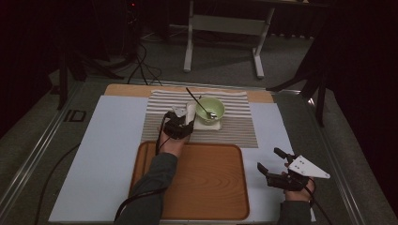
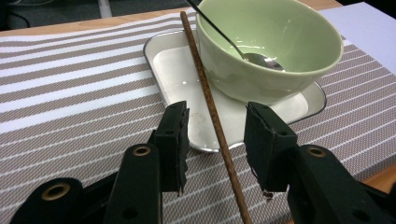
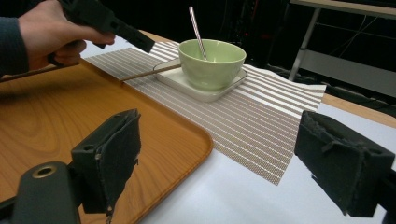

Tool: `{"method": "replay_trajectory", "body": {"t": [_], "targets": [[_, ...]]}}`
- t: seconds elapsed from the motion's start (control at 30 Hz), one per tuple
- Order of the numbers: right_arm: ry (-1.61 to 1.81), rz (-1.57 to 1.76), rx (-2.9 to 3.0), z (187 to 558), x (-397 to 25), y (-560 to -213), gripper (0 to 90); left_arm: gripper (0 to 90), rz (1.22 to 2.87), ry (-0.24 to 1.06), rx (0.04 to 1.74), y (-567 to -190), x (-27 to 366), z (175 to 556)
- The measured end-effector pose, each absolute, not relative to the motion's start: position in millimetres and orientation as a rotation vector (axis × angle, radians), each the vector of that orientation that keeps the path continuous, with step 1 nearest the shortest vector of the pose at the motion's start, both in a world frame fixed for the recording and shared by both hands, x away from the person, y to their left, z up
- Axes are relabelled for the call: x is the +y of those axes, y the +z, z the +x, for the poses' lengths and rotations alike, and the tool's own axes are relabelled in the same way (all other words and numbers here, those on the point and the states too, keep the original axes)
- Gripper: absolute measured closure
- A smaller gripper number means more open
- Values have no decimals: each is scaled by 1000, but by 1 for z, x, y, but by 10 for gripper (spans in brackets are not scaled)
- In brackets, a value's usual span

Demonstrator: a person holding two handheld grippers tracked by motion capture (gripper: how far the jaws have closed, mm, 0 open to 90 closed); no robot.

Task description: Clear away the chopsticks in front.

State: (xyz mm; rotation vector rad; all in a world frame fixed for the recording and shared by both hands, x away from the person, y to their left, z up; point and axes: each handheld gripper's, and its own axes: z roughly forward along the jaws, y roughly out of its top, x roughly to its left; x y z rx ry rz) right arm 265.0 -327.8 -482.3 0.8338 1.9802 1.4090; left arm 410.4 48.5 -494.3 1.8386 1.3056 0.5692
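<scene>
The right tongs [image 1: 271, 165] hover with jaws spread wide and empty over the bare tabletop [image 1: 112, 154] just to the right of the wooden tray [image 1: 206, 187], well short of the white dish [image 2: 187, 79]. Beyond the tray's far edge, on the striped mat [image 1: 234, 129], the left tongs [image 2: 217, 133] stand with jaws parted to a moderate gap, one on each side of a thin brown chopstick [image 2: 212, 112] and touching it on neither side as far as the left gripper view shows. The chopstick lies slanted, its near end down on the mat in front of the dish, its middle crossing the dish's near rim, its far end running on past the left side of the green bowl [image 2: 275, 42] that sits in the dish. It looks light, stiff and round, so it is likely to roll or swivel if pinched off-centre; the best hold is probably the stretch just in front of the dish rim, where it rides clear of the mat and the jaws can close squarely across it. Farther on, a metal spoon [image 2: 257, 58] rests inside the bowl with its handle leaning out over the far rim. Dish and bowl look ceramic and breakable, so a careless lift that levers the stick against them could jolt the bowl.
</scene>
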Motion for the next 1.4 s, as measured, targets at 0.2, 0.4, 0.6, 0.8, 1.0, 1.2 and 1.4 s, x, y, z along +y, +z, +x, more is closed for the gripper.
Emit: {"method": "replay_trajectory", "body": {"t": [0.2,0.4,0.6,0.8,1.0,1.2,1.4], "targets": [[1414,834,1977,265,-329,-482,139,607,1857,565,1322,-499,43,422],[1418,836,1975,265,-329,-482,139,628,1871,536,1346,-506,40,431],[1421,840,1972,265,-330,-482,139,652,1894,518,1370,-513,34,439],[1426,843,1966,265,-331,-482,139,678,1912,505,1400,-520,28,447],[1430,848,1958,265,-333,-482,139,727,1901,498,1445,-525,28,452],[1432,852,1950,264,-333,-481,139,808,1881,496,1485,-526,28,455],[1434,849,1948,264,-334,-481,139,849,1847,498,1514,-525,32,455]]}}
